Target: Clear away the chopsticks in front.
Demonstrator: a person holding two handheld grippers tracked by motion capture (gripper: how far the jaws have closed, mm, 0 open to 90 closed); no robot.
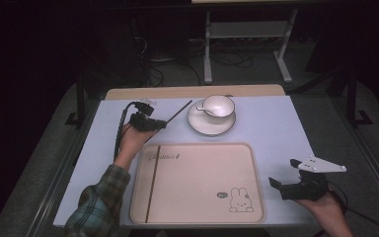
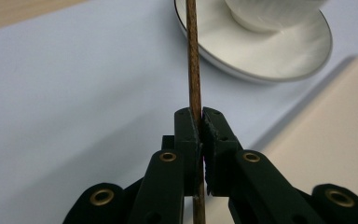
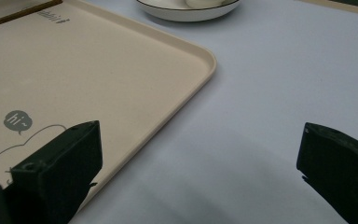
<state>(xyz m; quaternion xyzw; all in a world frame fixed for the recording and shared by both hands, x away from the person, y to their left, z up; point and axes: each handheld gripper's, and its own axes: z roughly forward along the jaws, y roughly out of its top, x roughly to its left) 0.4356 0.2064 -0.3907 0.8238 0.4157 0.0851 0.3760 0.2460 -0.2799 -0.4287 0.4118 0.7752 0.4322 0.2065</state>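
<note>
Pale blue tabletop (image 1: 276, 123) carries a tray (image 1: 197, 207) holding one chopstick (image 1: 151, 182), so the left gripper (image 1: 164, 123), clamped on its mate (image 1: 177, 111), seems bound there, while the right gripper (image 1: 282, 177) waits wide open.

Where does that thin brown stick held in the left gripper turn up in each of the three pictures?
High view: the held chopstick slants up and right from the left gripper, its tip near the saucer.
Left gripper view: it runs straight up the middle, clamped between the jaws.
Right gripper view: I cannot find the held one; a second chopstick lies on the tray.
Shared landmark: the saucer.
</note>
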